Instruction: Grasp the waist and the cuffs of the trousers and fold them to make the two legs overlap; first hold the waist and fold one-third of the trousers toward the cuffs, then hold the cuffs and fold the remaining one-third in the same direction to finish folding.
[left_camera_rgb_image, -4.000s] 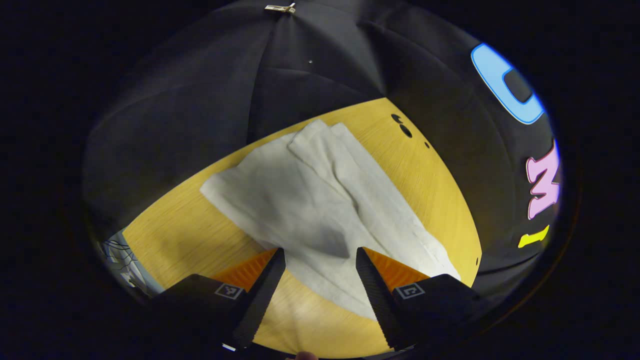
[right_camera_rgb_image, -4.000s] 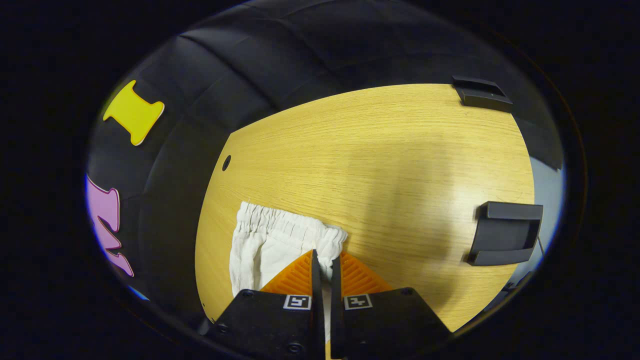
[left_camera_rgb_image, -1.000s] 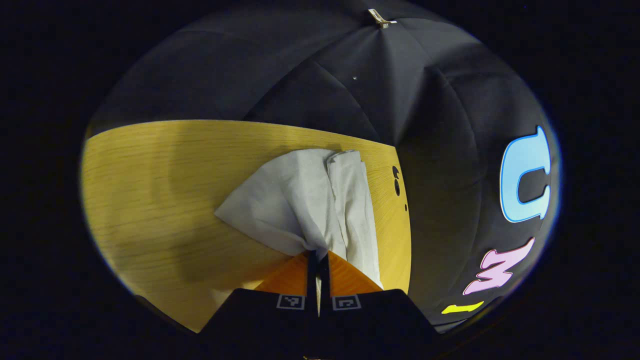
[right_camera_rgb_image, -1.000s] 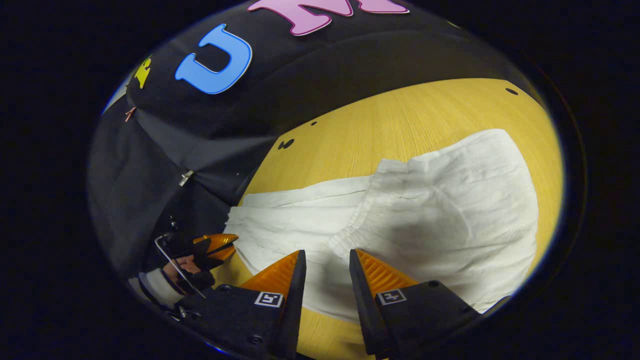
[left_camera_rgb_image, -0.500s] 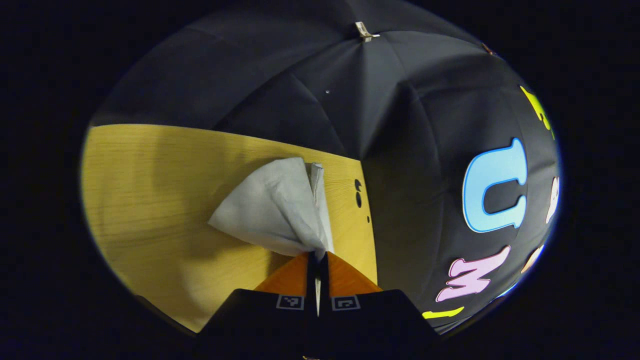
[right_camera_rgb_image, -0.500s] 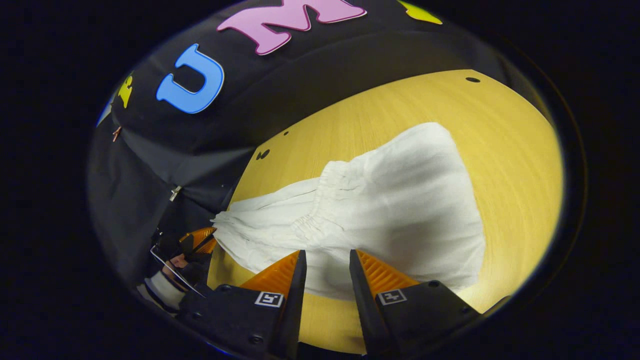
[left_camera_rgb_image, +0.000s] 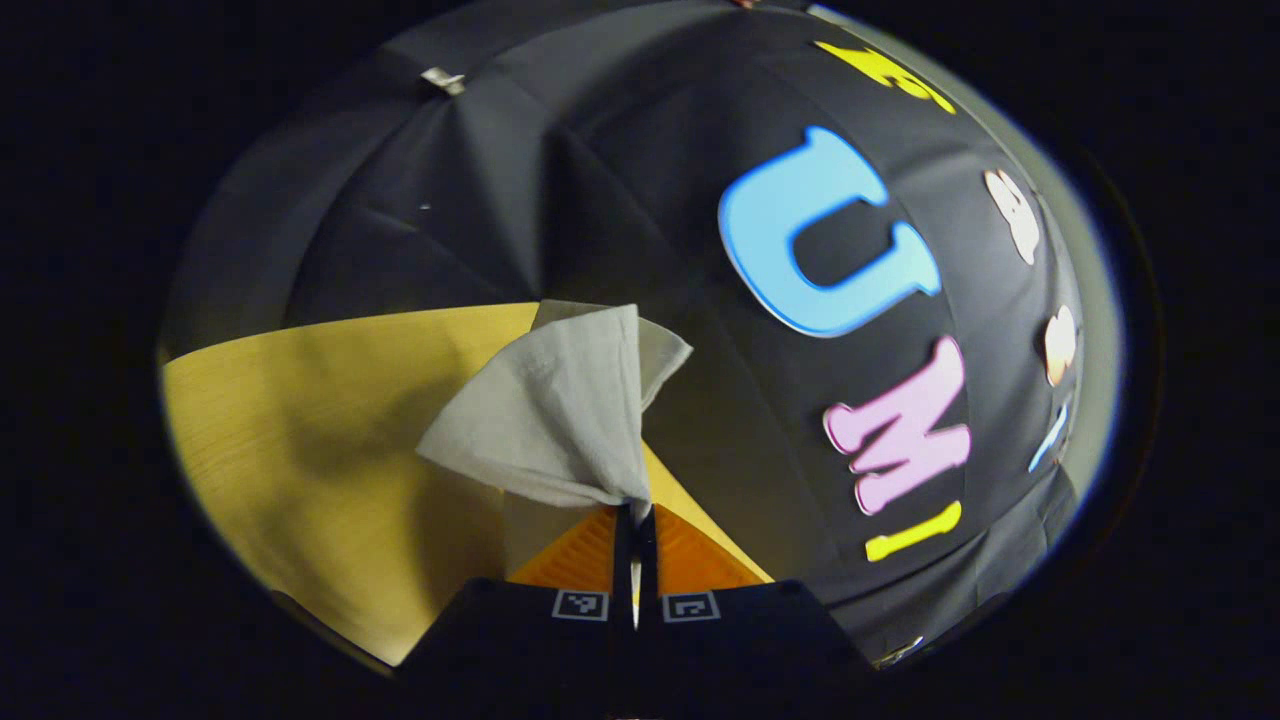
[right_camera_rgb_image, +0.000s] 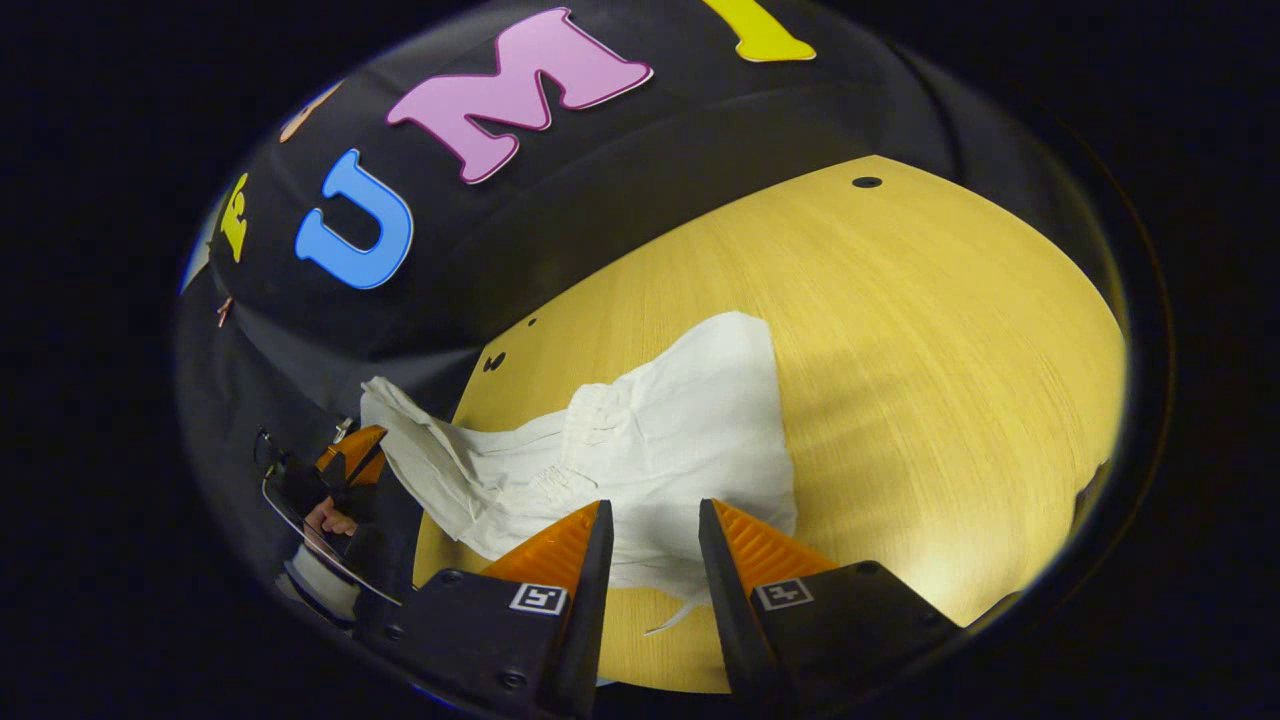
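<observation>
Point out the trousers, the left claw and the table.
trousers (right_camera_rgb_image: 690, 420): right gripper view, on the broad flat part lying on the table.
left claw (left_camera_rgb_image: 635, 530): left gripper view, between its fingertips, shut on the cloth.
table (right_camera_rgb_image: 950, 330): right gripper view, on bare wood right of the trousers.

Counter: pale yellow wood-grain counter (right_camera_rgb_image: 900, 330), with small dark round holes (right_camera_rgb_image: 866, 182) near its far edge.
Wall: black cloth wall (left_camera_rgb_image: 560, 180) hangs in folds behind the counter, pinned by a small metal clip (left_camera_rgb_image: 440, 79).
Light: a bright glare patch lies on the counter's near right part.
</observation>
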